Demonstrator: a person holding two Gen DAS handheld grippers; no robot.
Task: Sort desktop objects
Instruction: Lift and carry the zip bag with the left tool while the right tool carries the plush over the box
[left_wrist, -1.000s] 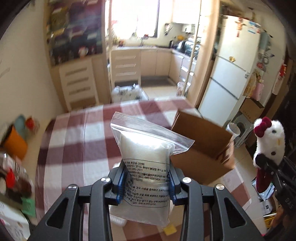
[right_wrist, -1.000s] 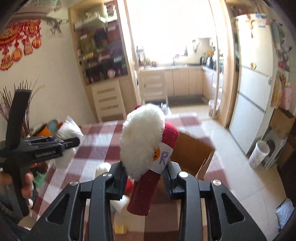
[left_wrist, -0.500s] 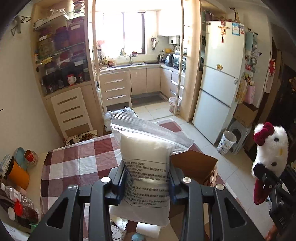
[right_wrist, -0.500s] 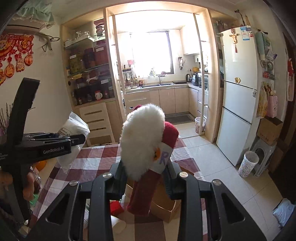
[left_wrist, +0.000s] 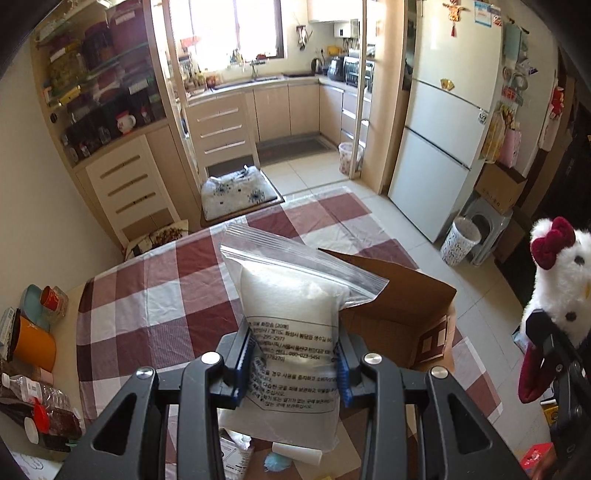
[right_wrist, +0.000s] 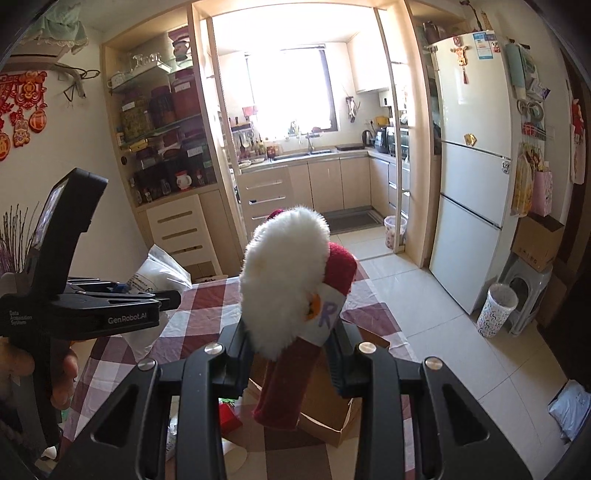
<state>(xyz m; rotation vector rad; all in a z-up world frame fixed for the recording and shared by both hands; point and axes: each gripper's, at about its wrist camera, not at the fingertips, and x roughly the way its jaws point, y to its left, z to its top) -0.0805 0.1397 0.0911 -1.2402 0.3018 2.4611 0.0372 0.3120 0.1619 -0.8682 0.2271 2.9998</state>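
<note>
My left gripper (left_wrist: 293, 363) is shut on a clear zip bag of white powder (left_wrist: 291, 314) with a printed label, held up above the checked tablecloth (left_wrist: 155, 306). An open cardboard box (left_wrist: 402, 310) stands just right of the bag. My right gripper (right_wrist: 290, 360) is shut on a white plush toy with a dark red dress (right_wrist: 291, 295), lifted over the same box (right_wrist: 325, 402). The plush (left_wrist: 557, 280) and right gripper appear at the right edge of the left wrist view. In the right wrist view the left gripper (right_wrist: 168, 295) and its bag (right_wrist: 155, 273) are at left, held by a hand (right_wrist: 22, 373).
An orange cup (left_wrist: 33, 343), tins and bottles (left_wrist: 40, 410) crowd the table's left edge. Small items, a paper roll (left_wrist: 295, 452) and a red box (right_wrist: 229, 417), lie near the front. Beyond the table are a cushioned chair (left_wrist: 236, 192), fridge (left_wrist: 447, 118) and bin (left_wrist: 460, 245).
Both grippers pulled back and tilted up with their loads; the table and box sank lower in both views and more of the kitchen shows. The grips are unchanged.
</note>
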